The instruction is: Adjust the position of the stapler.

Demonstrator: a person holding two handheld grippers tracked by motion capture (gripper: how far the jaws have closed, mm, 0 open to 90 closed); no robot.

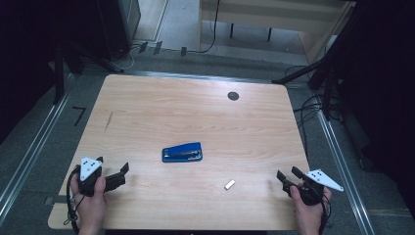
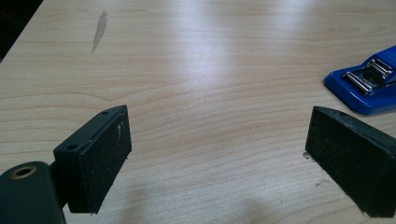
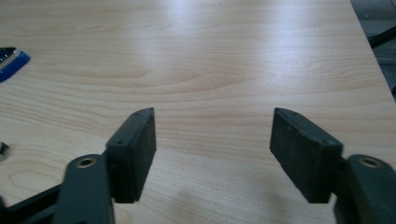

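A blue stapler (image 1: 182,152) lies on its side near the middle of the wooden table (image 1: 195,112), its metal magazine showing. In the left gripper view the stapler (image 2: 369,86) sits at the right edge, beyond the right jaw. A small strip of staples (image 1: 229,184) rests in front and to the right of it, and the same strip of staples (image 3: 3,150) peeks in at the left edge of the right gripper view. My left gripper (image 1: 113,169) is held at the front left, open and holding nothing (image 2: 217,158). My right gripper (image 1: 288,174) is at the front right, also open with nothing between its jaws (image 3: 212,154).
A dark round grommet (image 1: 233,96) sits in the table near its far edge. A grey scuff mark (image 1: 108,121) shows on the left part of the tabletop. Cables and stand legs lie on the floor around the table.
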